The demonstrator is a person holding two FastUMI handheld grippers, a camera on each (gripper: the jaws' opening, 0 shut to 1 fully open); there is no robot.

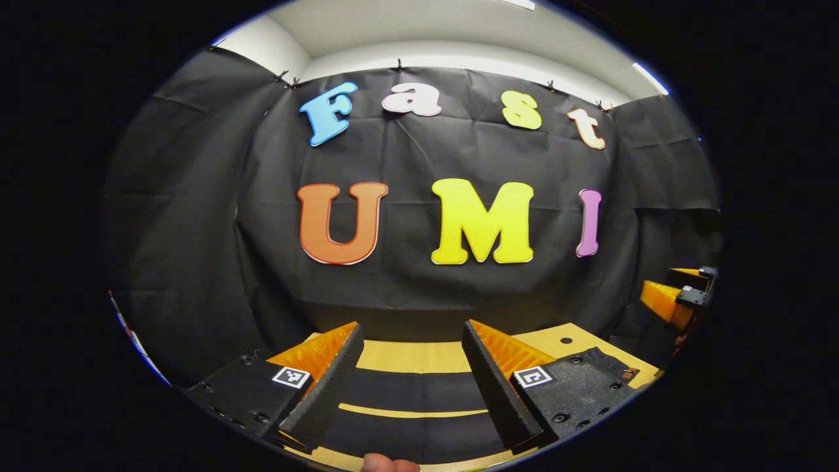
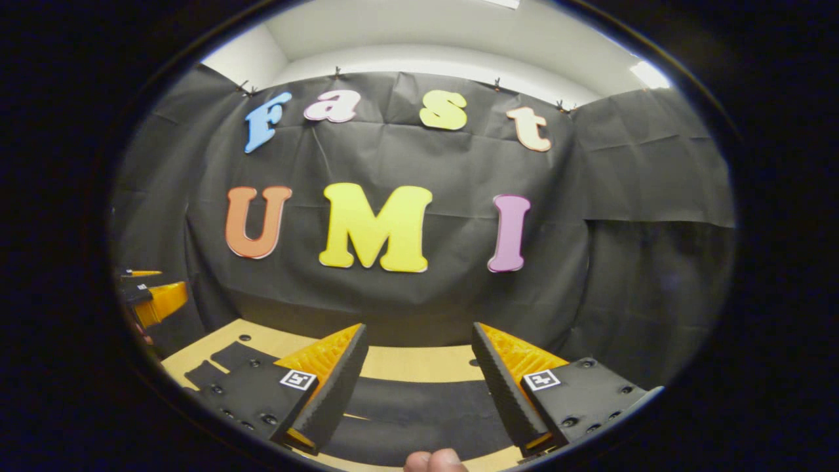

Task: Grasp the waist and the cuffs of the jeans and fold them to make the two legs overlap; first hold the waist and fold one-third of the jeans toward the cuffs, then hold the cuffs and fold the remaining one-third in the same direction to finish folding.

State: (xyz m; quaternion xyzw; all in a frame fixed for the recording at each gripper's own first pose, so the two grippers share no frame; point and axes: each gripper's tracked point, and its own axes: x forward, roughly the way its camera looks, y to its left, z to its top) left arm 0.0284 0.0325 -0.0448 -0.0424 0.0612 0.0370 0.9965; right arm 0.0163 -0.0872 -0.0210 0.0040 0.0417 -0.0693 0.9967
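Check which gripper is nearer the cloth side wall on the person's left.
Left. The left gripper is held on the side of that side wall. The right gripper is farther to the right, with the left one between it and the wall.

You have even, moderately bright light from ceiling fixtures overhead (one glares white at upper right in the right gripper view). Focus is sharp at centre; fisheye bending curves the wall cloth and softens the rim.
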